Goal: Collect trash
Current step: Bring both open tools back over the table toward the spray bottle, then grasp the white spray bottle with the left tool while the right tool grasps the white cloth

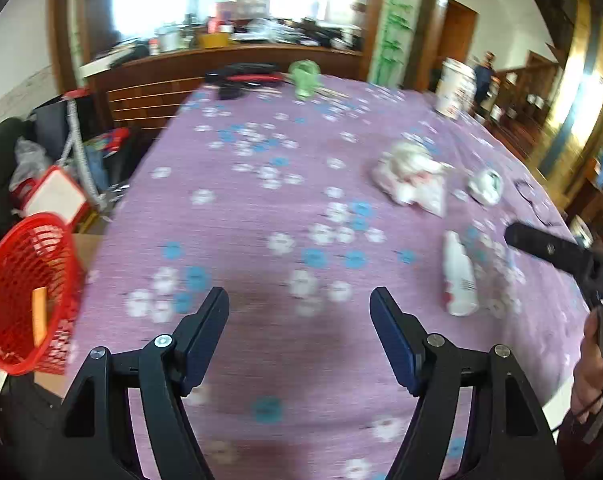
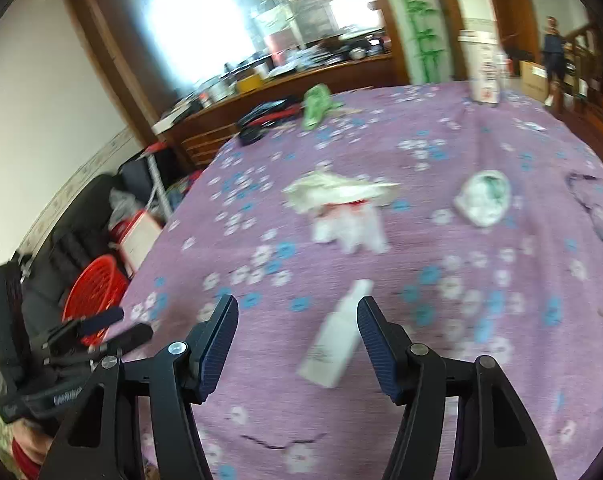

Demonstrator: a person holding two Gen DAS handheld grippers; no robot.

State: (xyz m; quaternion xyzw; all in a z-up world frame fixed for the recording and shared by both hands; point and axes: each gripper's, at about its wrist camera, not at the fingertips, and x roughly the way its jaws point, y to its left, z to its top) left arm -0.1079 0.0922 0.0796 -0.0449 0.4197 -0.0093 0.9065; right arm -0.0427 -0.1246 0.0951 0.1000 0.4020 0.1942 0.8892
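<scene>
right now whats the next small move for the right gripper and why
Probably ease the right gripper forward and down over the white bottle, then close. Its jaws stand open with nothing gripped, the bottle lies on its side on the cloth just ahead of them, and it looks like the nearest trash. The red basket waits off the table's left edge.

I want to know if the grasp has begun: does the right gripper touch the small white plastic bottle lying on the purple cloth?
Apart. The left wrist view shows the right gripper clear of the white bottle.
</scene>
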